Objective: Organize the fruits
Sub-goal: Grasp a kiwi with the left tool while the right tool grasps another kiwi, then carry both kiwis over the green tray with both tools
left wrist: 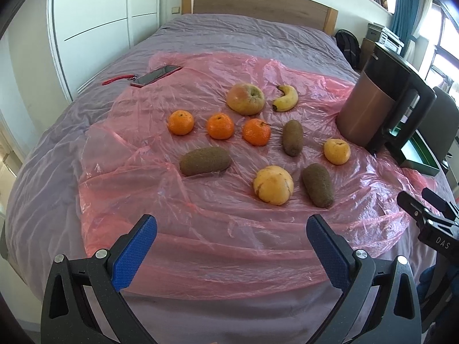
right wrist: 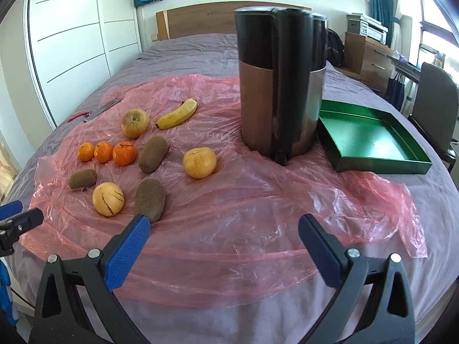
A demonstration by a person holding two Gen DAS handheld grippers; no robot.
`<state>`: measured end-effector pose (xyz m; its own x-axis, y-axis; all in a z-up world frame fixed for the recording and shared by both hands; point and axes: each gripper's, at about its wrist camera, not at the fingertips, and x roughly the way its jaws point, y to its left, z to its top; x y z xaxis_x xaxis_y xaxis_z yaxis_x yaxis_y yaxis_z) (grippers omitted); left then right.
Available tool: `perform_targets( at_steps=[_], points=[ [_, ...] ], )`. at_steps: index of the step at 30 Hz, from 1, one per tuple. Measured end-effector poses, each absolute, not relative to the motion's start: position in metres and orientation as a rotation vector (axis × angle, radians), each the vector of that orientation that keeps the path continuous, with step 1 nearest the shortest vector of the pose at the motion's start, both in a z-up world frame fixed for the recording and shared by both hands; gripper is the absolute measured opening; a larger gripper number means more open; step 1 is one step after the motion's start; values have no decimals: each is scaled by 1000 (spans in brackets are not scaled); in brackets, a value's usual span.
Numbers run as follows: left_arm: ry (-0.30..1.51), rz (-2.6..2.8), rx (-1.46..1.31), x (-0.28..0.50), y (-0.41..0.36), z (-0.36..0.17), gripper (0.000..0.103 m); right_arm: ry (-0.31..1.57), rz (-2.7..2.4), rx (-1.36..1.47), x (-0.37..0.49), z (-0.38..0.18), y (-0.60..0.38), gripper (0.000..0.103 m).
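Observation:
Fruit lies on a pink plastic sheet (left wrist: 200,229) on the bed: an apple (left wrist: 245,98), a banana (left wrist: 285,98), three tangerines (left wrist: 220,126), three brown kiwis (left wrist: 205,161) and two yellow-orange fruits (left wrist: 273,184). The same fruit shows in the right wrist view, with the apple (right wrist: 134,123) and banana (right wrist: 178,114). A green tray (right wrist: 373,140) sits empty right of a copper-black kettle (right wrist: 282,86). My left gripper (left wrist: 231,229) is open and empty, short of the fruit. My right gripper (right wrist: 223,229) is open and empty, beside the nearest kiwi (right wrist: 149,200).
A phone (left wrist: 156,75) with a red strap lies at the sheet's far left corner. The kettle (left wrist: 370,106) stands at the right. A wooden headboard, white wardrobe, chair (right wrist: 436,109) and desk surround the bed.

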<state>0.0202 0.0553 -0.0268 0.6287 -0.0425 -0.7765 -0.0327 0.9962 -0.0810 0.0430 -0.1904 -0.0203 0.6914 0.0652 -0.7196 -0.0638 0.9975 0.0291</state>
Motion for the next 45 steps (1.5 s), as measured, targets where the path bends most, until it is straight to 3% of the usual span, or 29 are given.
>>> perform_targets(
  at_steps=[12,20,22,26,28,34,35,37,45],
  points=[
    [953,77,-68,69,103,-43,102,884,235,-11,85,-45,-132,103],
    [1016,-92,106,115,86,-62,80,972,299,3,115,-66,-115,103],
    [1036,-140,156,125,82,-66,75,997,307,15,122,-72,-114,87],
    [1075,-210,233,143,79,-76,67,1039,309,30,132,-81,-112,74],
    [1094,-229,253,151,79,-82,64,1058,316,36,137,-86,-110,60],
    [1123,-278,279,163,78,-94,59,1095,325,-1,145,-97,-98,53],
    [1124,-285,287,164,76,-95,57,1100,327,-6,146,-98,-96,49],
    [1133,-304,305,167,71,-99,49,1114,334,-12,149,-101,-94,32],
    [1144,-302,418,167,55,-116,44,1140,339,-27,154,-109,-91,17]
  ],
)
